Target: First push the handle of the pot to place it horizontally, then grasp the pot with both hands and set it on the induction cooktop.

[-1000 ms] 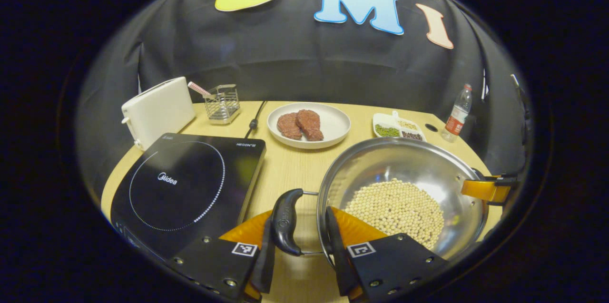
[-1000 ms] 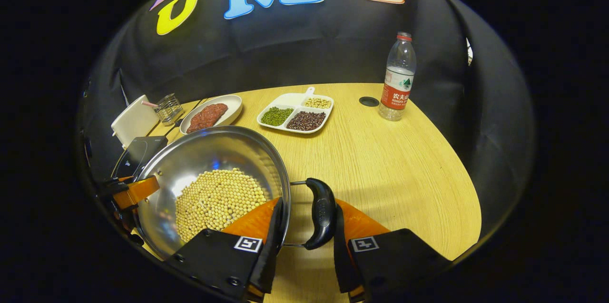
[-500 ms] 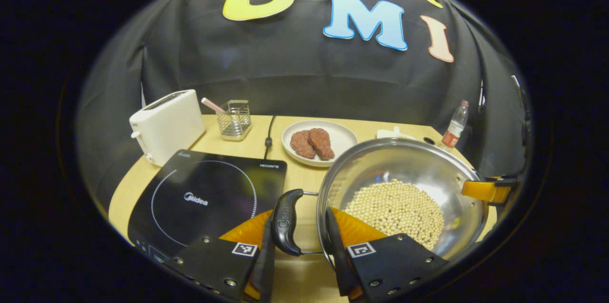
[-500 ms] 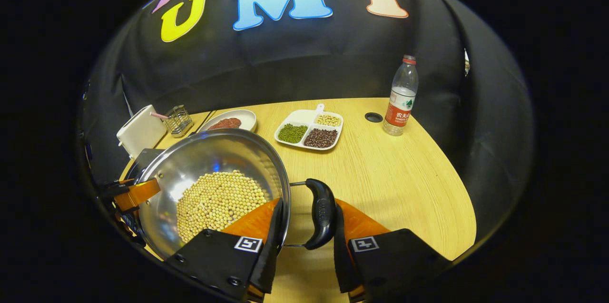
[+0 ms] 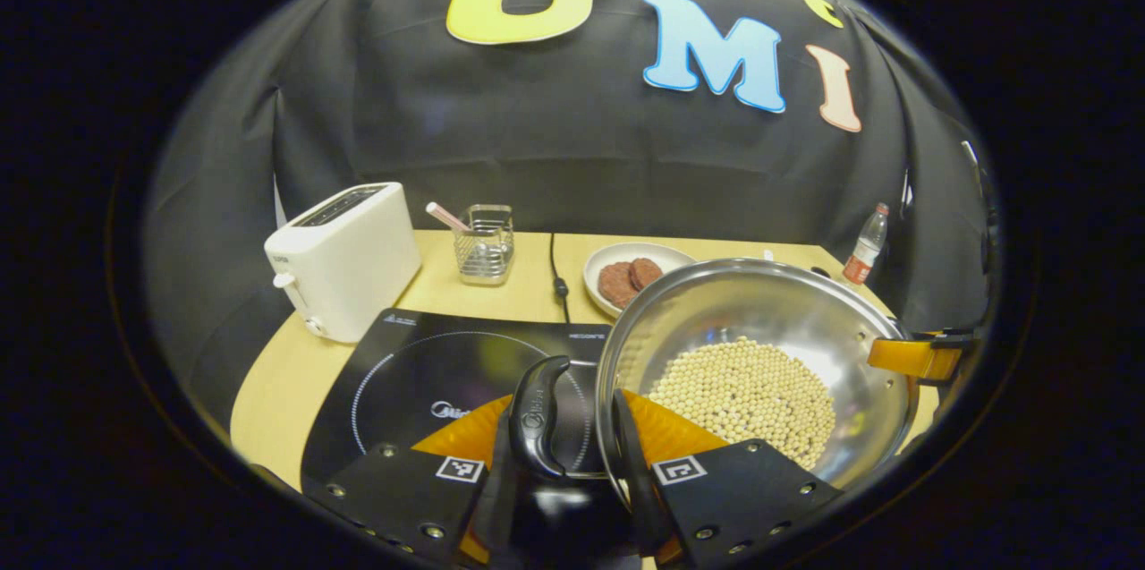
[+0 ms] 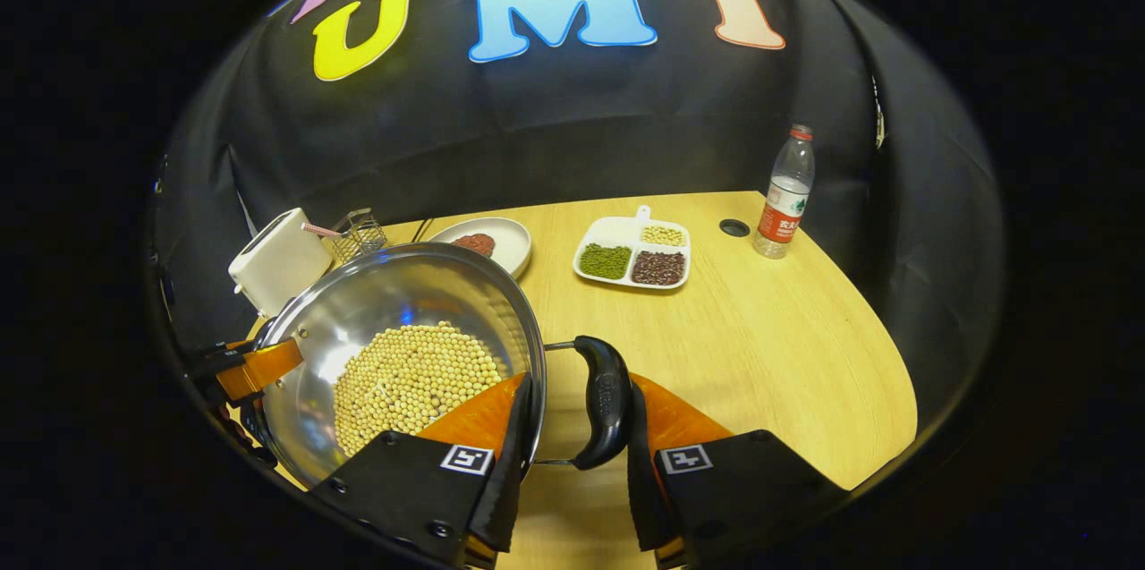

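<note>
A steel pot holding pale beans hangs in the air between both grippers. My left gripper is shut on the pot's black left handle, one finger outside the handle and one inside the rim. The black induction cooktop lies just below that handle, with the pot's left edge over it. My right gripper is shut the same way on the black right handle of the pot. Each view also catches the other gripper at the pot's far side.
A white toaster and a wire basket stand behind the cooktop, whose cord runs back. A plate of meat sits behind the pot. To the right are a divided tray of beans and a water bottle on the wooden table.
Both grippers have carried the pot up and to the left. The cooktop, formerly left of the handle, now lies under it. The tray and bottle have receded.
</note>
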`<move>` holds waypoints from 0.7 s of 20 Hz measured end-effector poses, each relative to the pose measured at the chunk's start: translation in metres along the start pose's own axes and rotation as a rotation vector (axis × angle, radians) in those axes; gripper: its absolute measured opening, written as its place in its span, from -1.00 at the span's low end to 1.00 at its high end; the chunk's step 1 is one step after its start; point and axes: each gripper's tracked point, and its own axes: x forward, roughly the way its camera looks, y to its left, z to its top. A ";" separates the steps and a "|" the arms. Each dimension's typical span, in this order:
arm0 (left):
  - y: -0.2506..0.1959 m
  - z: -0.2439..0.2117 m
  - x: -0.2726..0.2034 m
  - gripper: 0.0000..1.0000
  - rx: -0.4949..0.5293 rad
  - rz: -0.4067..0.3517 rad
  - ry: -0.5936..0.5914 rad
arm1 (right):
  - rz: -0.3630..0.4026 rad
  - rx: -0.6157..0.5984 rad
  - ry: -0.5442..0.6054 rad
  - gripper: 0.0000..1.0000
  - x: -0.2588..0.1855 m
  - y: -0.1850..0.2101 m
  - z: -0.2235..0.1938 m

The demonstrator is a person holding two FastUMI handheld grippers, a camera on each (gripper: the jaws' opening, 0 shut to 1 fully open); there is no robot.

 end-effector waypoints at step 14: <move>0.103 0.009 -0.004 0.06 0.013 0.017 -0.010 | 0.021 0.022 0.003 0.06 0.010 0.096 -0.002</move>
